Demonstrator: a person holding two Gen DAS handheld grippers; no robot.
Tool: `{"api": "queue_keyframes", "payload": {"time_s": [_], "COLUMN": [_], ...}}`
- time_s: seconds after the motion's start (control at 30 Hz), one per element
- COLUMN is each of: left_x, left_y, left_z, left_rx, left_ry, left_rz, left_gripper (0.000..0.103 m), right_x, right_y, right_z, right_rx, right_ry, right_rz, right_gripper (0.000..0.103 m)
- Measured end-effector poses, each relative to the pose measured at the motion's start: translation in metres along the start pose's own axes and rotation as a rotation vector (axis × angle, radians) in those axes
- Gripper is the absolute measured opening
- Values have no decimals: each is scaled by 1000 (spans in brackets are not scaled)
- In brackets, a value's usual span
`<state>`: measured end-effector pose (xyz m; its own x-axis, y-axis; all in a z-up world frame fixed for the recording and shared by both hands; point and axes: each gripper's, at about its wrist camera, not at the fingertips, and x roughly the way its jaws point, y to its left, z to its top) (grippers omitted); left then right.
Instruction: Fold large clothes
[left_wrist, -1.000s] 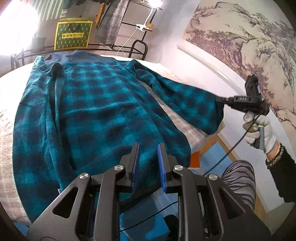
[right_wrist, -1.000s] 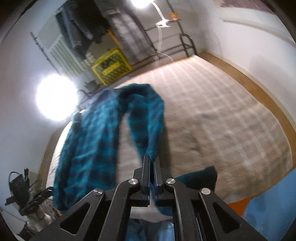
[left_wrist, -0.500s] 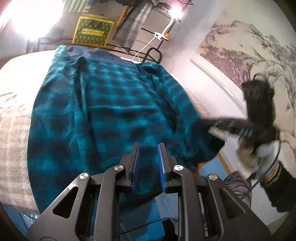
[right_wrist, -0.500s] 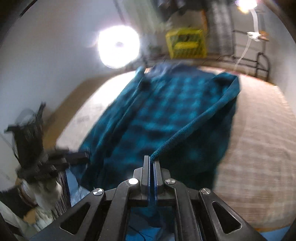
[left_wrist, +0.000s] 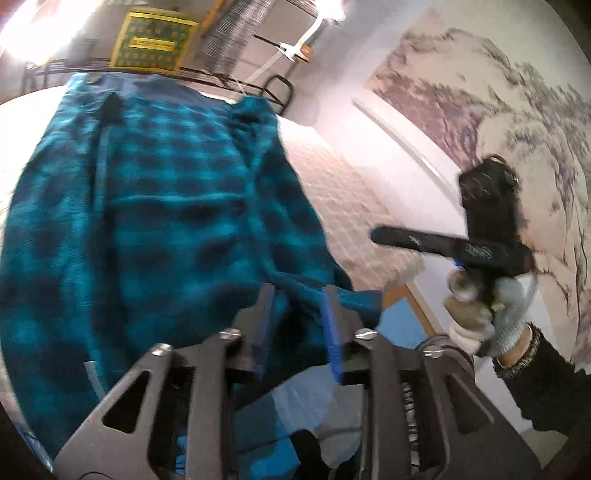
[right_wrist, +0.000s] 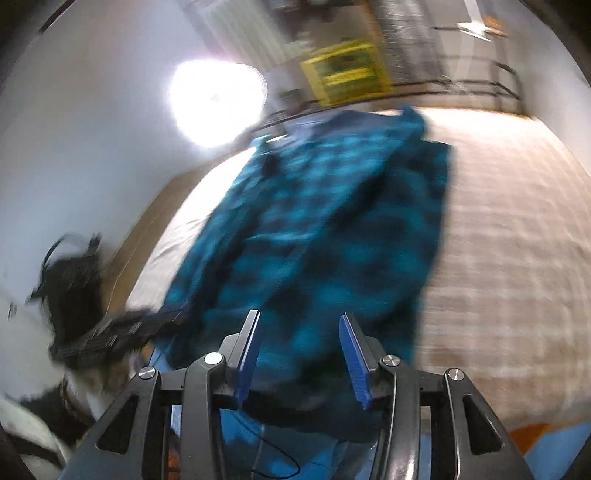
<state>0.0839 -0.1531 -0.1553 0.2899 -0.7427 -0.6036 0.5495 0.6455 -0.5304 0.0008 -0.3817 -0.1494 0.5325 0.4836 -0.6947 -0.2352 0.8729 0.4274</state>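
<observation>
A large teal and black plaid fleece garment (left_wrist: 155, 206) lies spread on the bed, its right sleeve folded in over the body; it also shows in the right wrist view (right_wrist: 332, 229). My left gripper (left_wrist: 297, 325) is open at the garment's near hem, with cloth showing between its blue pads; I cannot tell whether they touch it. My right gripper (right_wrist: 301, 349) is open and empty above the near hem. It also shows at the right of the left wrist view (left_wrist: 436, 245), held by a gloved hand.
The bed's beige checked cover (right_wrist: 509, 236) lies bare to the right of the garment. A black metal rail (left_wrist: 236, 83) and a yellow crate (left_wrist: 151, 40) stand at the bed's far end. A wall mural (left_wrist: 498, 110) is on the right. Blue floor (left_wrist: 400, 321) lies below the bed edge.
My right gripper carried the sleeve across onto the garment body, then opened and let it go. My left gripper stays open at the hem, now slightly wider.
</observation>
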Motion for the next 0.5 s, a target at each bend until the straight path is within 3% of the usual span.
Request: {"api": "queue_keyframes", "payload": {"time_s": [0.13, 0.27, 0.37, 0.43, 0.5], "left_x": [13, 37, 57, 63, 63], "left_y": [-19, -25, -16, -7, 14], "left_z": [7, 13, 9, 3, -1], "left_rx": [-36, -54, -33, 6, -20], "left_ry": [30, 90, 147, 156, 157], "left_rz": [-75, -32, 90, 231, 347], "left_gripper": [47, 52, 51, 43, 43], "right_x": [11, 25, 38, 50, 64], "right_y": [-49, -77, -92, -98, -96], "right_z": [1, 9, 18, 23, 31], "right_rx": [148, 230, 275, 290, 298], "right_ry": [0, -10, -26, -23, -6], "right_rz": [-20, -10, -17, 13, 85], "right_gripper": [46, 47, 46, 46, 46]}}
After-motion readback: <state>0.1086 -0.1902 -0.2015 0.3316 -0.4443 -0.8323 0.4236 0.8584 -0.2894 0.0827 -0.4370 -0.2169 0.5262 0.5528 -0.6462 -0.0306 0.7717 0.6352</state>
